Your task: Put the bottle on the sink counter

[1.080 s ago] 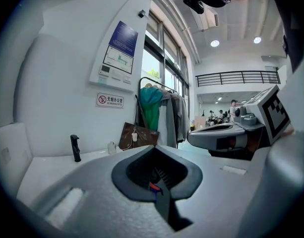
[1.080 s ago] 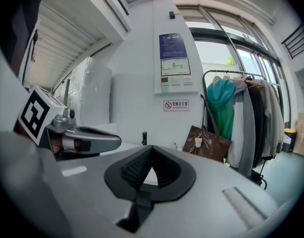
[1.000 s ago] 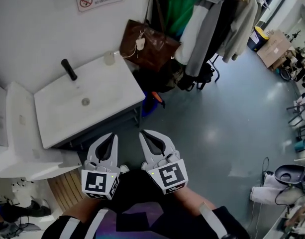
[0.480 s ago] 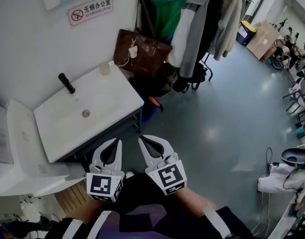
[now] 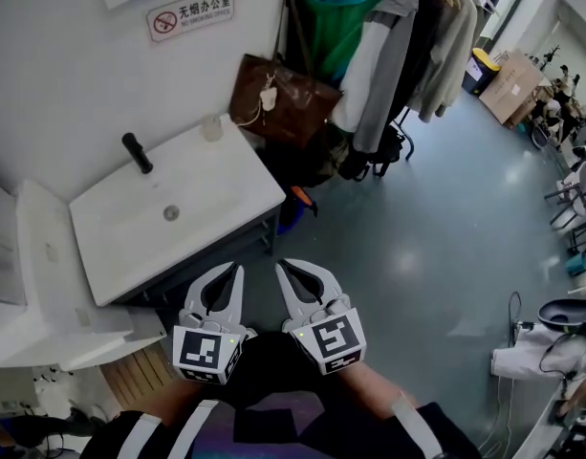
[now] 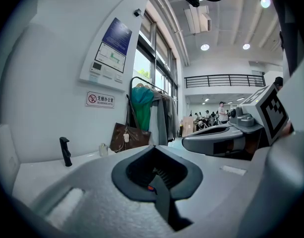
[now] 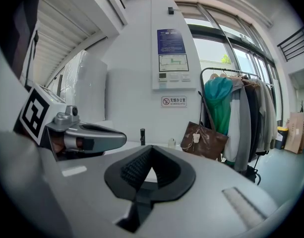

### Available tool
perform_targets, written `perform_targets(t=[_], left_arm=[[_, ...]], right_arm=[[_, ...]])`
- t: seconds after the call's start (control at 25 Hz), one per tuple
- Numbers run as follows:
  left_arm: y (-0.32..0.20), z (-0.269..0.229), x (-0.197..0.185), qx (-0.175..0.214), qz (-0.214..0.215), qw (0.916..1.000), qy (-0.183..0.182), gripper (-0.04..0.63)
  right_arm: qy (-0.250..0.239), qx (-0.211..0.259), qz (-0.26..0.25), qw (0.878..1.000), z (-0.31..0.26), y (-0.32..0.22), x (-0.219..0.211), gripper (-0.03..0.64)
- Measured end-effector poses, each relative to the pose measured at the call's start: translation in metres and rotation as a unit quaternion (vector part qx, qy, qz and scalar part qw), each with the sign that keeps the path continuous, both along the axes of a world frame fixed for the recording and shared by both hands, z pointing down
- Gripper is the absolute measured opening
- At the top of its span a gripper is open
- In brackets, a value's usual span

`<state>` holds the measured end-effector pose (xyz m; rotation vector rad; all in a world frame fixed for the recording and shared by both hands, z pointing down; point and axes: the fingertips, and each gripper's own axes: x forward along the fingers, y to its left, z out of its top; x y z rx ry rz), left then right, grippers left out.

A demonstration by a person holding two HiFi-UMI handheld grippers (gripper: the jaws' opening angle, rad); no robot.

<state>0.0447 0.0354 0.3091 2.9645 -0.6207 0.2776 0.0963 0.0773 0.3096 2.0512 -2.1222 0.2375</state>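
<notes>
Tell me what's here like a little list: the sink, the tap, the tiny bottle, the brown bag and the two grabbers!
Sink: white rectangular sink counter, against the wall
Tap: black tap, at its back edge
Bottle: small pale bottle, upright on the counter's back corner
Bag: brown leather bag, beside the sink
Left gripper: shut, empty
Right gripper: shut, empty

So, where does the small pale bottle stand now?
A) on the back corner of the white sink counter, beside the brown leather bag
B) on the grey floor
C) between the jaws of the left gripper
A: the head view shows the small pale bottle on the white sink counter, at its far corner, next to the brown leather bag.
</notes>
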Motion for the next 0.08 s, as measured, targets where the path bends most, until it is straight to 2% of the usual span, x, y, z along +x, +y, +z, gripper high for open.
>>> perform_targets(t=[0.08], left_arm=[[0.0002, -0.0005, -0.0029, -0.002, -0.003, 1.0, 0.002, -0.002]], right_arm=[[-0.001, -0.001, 0.0, 1.0, -0.0001, 0.0007, -0.0019, 0.0]])
